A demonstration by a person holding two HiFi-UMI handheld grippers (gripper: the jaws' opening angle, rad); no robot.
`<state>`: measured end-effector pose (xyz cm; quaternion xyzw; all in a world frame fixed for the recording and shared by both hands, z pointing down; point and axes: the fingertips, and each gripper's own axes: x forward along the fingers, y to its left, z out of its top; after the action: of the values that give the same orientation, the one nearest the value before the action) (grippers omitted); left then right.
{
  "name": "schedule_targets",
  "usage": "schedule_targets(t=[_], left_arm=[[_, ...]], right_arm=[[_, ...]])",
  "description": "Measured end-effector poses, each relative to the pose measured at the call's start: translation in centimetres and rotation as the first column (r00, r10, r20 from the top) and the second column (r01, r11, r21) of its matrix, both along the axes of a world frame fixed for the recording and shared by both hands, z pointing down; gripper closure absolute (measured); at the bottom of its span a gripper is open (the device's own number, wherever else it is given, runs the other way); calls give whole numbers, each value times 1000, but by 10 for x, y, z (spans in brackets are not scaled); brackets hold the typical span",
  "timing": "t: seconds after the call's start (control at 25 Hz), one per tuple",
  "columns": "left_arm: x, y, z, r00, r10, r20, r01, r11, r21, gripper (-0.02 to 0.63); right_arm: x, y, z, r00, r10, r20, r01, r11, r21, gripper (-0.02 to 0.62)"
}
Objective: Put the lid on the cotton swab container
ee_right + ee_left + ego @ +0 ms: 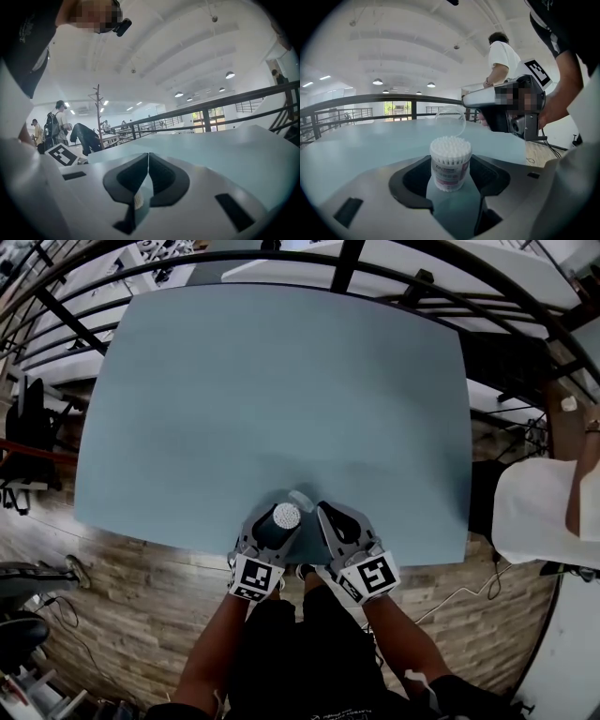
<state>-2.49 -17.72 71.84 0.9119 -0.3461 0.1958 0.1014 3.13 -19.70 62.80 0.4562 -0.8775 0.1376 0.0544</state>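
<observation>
My left gripper (pixel 270 531) has its wide jaws round the cotton swab container (pixel 450 164). The dark pads lie against both sides of it, as far as I can judge, so I read that as a steadying grip that stops the tub sliding when the lid comes down. The container stands upright at the near edge of the table (pixel 281 381), its mouth open and packed with white swab tips. My right gripper (pixel 148 176) has its jaws closed flat on something thin. Its own view shows only an edge-on sliver between the pads, and I could not name it from there. The left gripper view settles it: the clear lid (pixel 451 121) hangs from that gripper's tip just beyond the container and a little above its rim, tilted rather than level. Pinching it by the rim leaves the hollow side free to drop over the swabs. Whether the lid touches the swabs I cannot tell. The head view adds the layout from above, with the lid just past the container and slightly to its right, so I judge it needs levelling and centring before it is pressed down.
</observation>
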Motion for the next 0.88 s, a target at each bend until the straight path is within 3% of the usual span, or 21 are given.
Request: schedule_targets(t=[0.88], left_arm=[[-3,9,0,1000,-5,-7,5,1000,2,344]], right_arm=[[-18,0,21,999,-28,-28,28,999,-25,575]])
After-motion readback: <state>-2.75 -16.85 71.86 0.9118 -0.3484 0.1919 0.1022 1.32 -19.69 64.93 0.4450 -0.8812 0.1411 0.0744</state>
